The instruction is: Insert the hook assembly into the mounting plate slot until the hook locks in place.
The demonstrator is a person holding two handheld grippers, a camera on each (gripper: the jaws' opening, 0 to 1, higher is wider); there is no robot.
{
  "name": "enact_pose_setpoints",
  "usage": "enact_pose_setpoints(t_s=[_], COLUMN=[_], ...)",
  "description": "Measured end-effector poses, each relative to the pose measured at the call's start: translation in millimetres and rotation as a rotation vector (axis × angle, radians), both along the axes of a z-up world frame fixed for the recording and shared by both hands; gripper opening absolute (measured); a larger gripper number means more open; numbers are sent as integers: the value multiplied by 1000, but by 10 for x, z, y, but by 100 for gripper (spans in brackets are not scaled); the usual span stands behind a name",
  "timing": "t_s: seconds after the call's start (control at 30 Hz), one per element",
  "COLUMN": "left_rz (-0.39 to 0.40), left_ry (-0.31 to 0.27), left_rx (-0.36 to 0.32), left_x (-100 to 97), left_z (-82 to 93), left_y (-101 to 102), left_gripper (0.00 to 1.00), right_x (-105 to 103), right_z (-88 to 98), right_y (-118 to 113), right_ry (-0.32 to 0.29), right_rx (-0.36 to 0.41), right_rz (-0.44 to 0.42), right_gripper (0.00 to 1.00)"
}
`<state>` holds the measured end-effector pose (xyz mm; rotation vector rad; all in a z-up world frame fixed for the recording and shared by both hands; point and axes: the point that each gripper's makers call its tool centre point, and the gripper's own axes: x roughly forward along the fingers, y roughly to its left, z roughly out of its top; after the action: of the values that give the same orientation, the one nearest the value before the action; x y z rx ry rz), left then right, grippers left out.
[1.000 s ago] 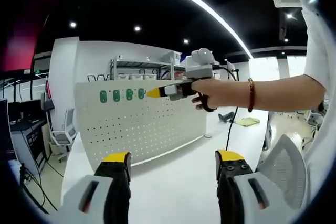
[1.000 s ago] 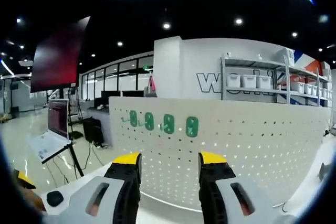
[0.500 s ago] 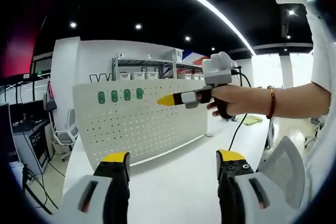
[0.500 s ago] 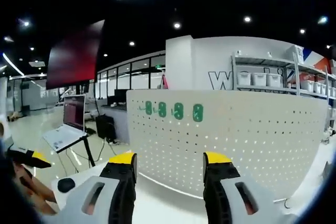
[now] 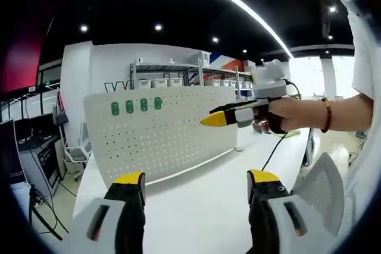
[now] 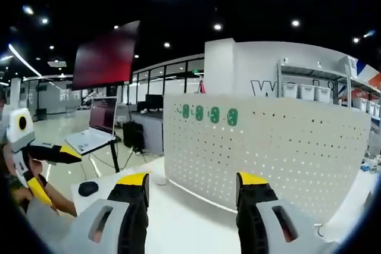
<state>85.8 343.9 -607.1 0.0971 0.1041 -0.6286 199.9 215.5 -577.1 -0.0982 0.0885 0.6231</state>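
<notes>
Pegboard [image 5: 158, 135], the white mounting plate, stands upright on the white bench [image 5: 202, 206], with four green hooks [image 5: 136, 106] in a row near its top edge at about 10 o'clock in the left gripper view. At 9 o'clock, beyond the bench's end, are a desk and an office chair [image 5: 71, 153]. Shelving with white bins [image 5: 172, 81] rises behind the board. The left gripper [image 5: 196, 185] hangs over bare bench, its fingers spread and holding nothing. At 2 o'clock the right gripper [image 5: 214, 119] comes in, held by a hand [image 5: 289, 114], its yellow tips close together, well short of the board.

In the right gripper view, the left gripper [image 6: 62, 153] shows at 9 o'clock, with a laptop [image 6: 95, 132] on a stand beyond it and a mouse [image 6: 88, 188] on the bench. The right gripper [image 6: 194, 190] faces the board, fingers spread and empty.
</notes>
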Motion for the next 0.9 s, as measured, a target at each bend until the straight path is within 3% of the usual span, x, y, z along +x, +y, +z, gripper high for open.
enact_pose_setpoints(t_s=[0.1,0.27,0.33,0.4,0.77,0.83,0.9], left_rz=[2,1,2,2,-2,-4,-3], left_ry=[8,14,12,11,12,13,12], left_rx=[-3,-6,-9,-10,-28,-26,-25], left_x=[-22,-26,-26,-29,-55,-34,0], left_z=[-24,-41,-34,-34,-63,-63,-58], left_y=[-22,-78,-102,-123,-212,-234,-246], left_gripper=[72,74,74,75,81,82,82], right_x=[-150,-301,-361,-420,-733,-766,-805], right_z=[-104,-257,-237,-211,-258,-323,-346], right_y=[-47,-107,-141,-183,-547,-635,-721], right_ry=[14,32,38,4,1,7,24], right_rx=[29,17,57,37,15,-23,-5], right_rz=[16,35,38,46,58,50,41], right_gripper=[62,65,65,66,74,75,75])
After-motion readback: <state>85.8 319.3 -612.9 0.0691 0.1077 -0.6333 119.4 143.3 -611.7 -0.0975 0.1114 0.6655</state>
